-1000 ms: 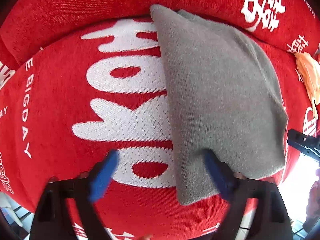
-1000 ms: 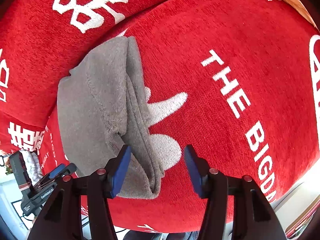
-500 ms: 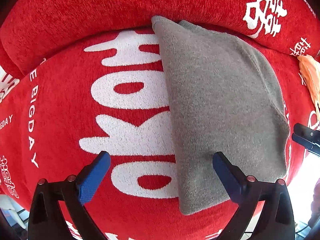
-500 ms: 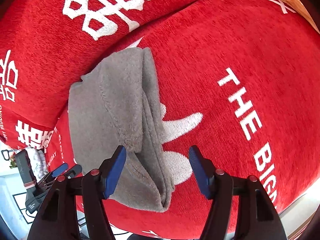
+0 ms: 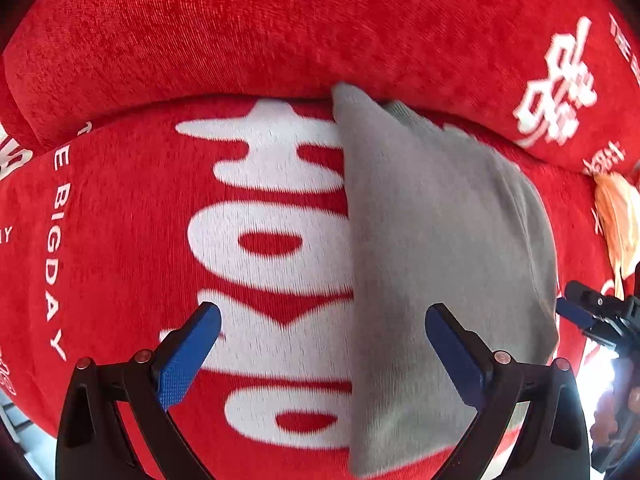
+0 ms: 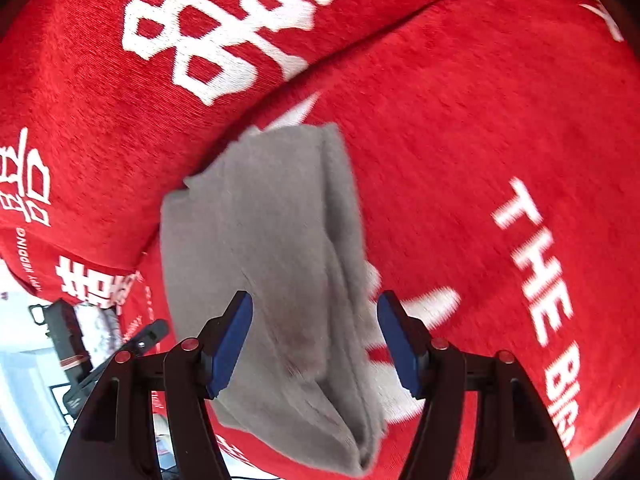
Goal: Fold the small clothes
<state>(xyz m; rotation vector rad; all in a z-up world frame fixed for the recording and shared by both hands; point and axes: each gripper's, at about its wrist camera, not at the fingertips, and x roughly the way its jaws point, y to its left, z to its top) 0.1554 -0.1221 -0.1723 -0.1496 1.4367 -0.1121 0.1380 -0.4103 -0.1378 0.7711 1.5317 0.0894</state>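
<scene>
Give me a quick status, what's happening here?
Left gripper open, empty. Right gripper open, jaws just widened. Grey garment folded on red sofa. Nothing blocking.

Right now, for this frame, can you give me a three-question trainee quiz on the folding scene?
1. True or false: the left hand-held gripper is clamped on the folded grey knit garment.
2. What does the garment lie on: A red cushion with white lettering, B wooden table, C metal tray?
3. Fill in: the right hand-held gripper has its jaws ____.

Key: 1 false, its jaws are open. 2 A. 3 open, astride the garment's layered edge.
</scene>
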